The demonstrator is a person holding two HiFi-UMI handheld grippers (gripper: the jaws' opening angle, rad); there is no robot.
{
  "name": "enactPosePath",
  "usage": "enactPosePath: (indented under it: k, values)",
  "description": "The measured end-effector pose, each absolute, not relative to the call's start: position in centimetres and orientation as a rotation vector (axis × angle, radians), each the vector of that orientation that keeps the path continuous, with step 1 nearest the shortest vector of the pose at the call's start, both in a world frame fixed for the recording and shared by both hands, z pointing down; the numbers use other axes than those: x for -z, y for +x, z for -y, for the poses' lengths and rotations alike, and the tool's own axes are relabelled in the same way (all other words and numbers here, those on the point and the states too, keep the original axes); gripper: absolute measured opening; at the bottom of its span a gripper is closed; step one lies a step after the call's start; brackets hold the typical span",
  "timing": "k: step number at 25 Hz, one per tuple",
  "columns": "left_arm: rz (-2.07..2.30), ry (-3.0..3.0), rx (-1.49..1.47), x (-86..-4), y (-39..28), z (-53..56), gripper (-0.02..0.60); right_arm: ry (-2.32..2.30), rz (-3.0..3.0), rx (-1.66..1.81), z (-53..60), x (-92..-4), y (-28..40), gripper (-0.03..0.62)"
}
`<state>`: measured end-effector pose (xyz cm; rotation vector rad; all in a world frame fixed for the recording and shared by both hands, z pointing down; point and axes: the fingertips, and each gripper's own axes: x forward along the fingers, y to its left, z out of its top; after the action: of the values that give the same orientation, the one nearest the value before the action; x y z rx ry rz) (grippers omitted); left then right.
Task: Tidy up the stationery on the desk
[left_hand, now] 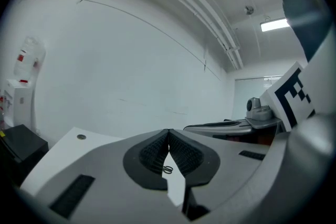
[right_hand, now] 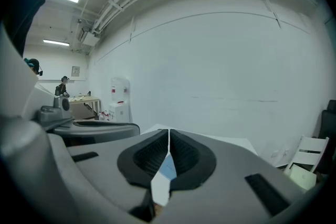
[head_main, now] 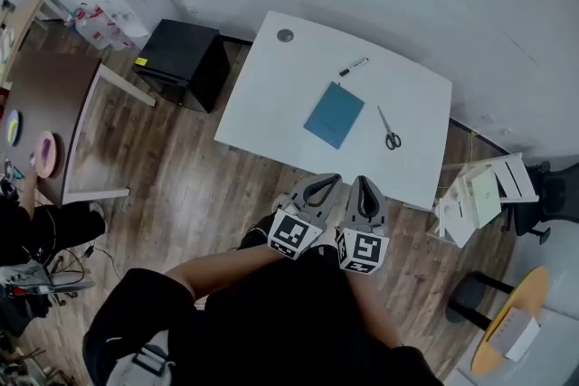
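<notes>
well beyond the closed fingers (left_hand: 149, 152) lie notebook (head_main: 334, 115), scissors (head_main: 390, 131) and pen (head_main: 354, 66).

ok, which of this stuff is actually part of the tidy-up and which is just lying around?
Job:
pen
blue notebook
scissors
all lying loose on the white desk

Just around:
black cabinet
brown table
round yellow table
</notes>
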<state>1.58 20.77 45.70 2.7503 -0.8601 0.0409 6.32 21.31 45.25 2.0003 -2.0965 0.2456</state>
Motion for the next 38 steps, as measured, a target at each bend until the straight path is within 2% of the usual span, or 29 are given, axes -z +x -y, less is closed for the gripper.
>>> enactPosePath:
  k: [7, 15, 30, 38]
  values:
    - [0.891, 2.745, -0.022, -45.8, 0.3, -16.3, 0.014, 1.966, 2.131, -0.259, -17.3, -45.3, 4.8, 0.035]
    - [0.994, 2.683, -0.140, -49.0, -0.2, -12.4, 0.014, 1.956, 2.157, -0.324, -13.7, -47.5, 6.9, 0.035]
    - [1.012, 2.716, -0.264, -51.3, 5.4, -5.3, 0.014, 1.811, 2.264, -0.357, -3.1, -50.9, 14.0, 0.035]
    - [1.015, 2.603, -0.274, -54.6, 6.8, -3.2, 0.015, 1.604, 2.329, -0.425, 0.1, -55.3, 15.2, 0.035]
